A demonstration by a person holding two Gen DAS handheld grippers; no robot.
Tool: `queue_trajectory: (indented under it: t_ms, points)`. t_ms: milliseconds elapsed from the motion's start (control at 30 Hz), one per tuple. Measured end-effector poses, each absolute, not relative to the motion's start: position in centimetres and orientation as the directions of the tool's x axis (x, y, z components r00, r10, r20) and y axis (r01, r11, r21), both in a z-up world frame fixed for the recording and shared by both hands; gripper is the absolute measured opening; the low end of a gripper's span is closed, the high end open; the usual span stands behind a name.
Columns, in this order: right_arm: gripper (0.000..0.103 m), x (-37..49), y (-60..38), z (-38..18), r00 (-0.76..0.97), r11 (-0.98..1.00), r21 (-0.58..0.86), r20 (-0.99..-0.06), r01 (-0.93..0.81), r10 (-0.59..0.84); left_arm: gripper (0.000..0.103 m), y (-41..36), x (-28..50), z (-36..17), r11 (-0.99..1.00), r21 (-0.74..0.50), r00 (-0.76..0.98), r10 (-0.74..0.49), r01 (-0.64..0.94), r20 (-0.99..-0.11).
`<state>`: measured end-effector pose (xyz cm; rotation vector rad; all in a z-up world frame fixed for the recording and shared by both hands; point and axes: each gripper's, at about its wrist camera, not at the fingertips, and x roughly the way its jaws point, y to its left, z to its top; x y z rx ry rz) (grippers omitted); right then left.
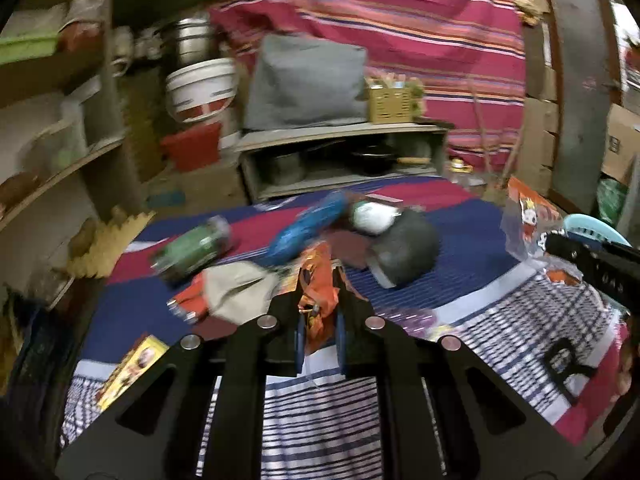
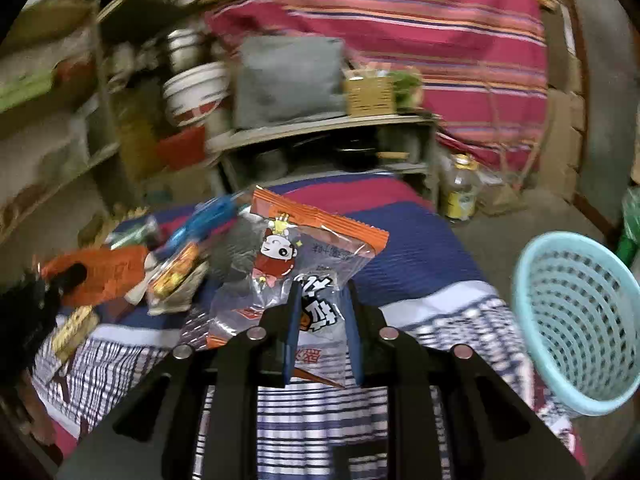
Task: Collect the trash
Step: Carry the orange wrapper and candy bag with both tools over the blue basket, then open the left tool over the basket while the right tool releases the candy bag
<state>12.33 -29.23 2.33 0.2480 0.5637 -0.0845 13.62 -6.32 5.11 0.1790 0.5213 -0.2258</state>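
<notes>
The left gripper [image 1: 320,280] is clamped on a small orange wrapper [image 1: 316,300], which stands up crumpled between its two pads. The right gripper [image 2: 322,300] is clamped on a bigger clear packet [image 2: 288,264] with orange ends and a cartoon print; the packet rises above the jaws and leans to the far left, its long axis running from near right to far left.

Both pieces of trash are lifted over the bed [image 1: 460,280], which has a striped red and blue cover. The goal, I judge, is the pale blue basket [image 2: 580,320], which stands off the right edge of the bed, open side turned toward the camera. It lies to the right of the right gripper and near it. In the left wrist view only a small part of its rim [image 1: 588,228] shows at the far right, behind the right gripper's black body [image 1: 600,264]. So the right hand is clearly nearer to the basket, and the left hand must cross more of the bed to reach it.

More trash lies on the bed farther away: a green can [image 1: 192,248], a blue wrapper [image 1: 308,228], a white crumpled piece [image 1: 372,218] and a dark round bag [image 1: 404,248]. A yellow packet [image 1: 132,368] lies at the near left.
</notes>
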Motion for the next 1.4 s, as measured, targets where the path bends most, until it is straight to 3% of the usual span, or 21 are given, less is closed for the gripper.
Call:
queue_trajectory:
  t_ms: [233,500,700,900,1400]
  points:
    - [0.021,8.9,-36.2,2.5,0.825,0.949,0.163,-0.547,0.271,-0.142,0.010,-14.0,12.6,6.5,0.912,0.109,0.821,-0.298,0.396,-0.487]
    - [0.021,5.2,-43.4,2.2,0.778,0.907,0.116,-0.564,0.406,-0.276,0.010,-24.9,9.4,6.7,0.801,0.234,0.789,-0.409,0.551,-0.459]
    - [0.021,2.9,-47.8,1.9,0.749,0.873,0.103,-0.567,0.477,-0.342,0.010,-30.3,8.6,6.5,0.752,0.226,0.752,-0.484,0.619,-0.447]
    - [0.021,2.1,-51.6,0.4,0.716,0.842,0.112,-0.592,0.528,-0.370,0.010,-34.2,8.7,5.2,0.717,0.134,0.682,-0.563,0.684,-0.467]
    - [0.021,3.1,-54.9,-2.3,0.674,0.824,0.097,-0.632,0.559,-0.383,0.010,-41.4,9.3,0.3,0.642,0.116,0.577,-0.578,0.758,-0.578]
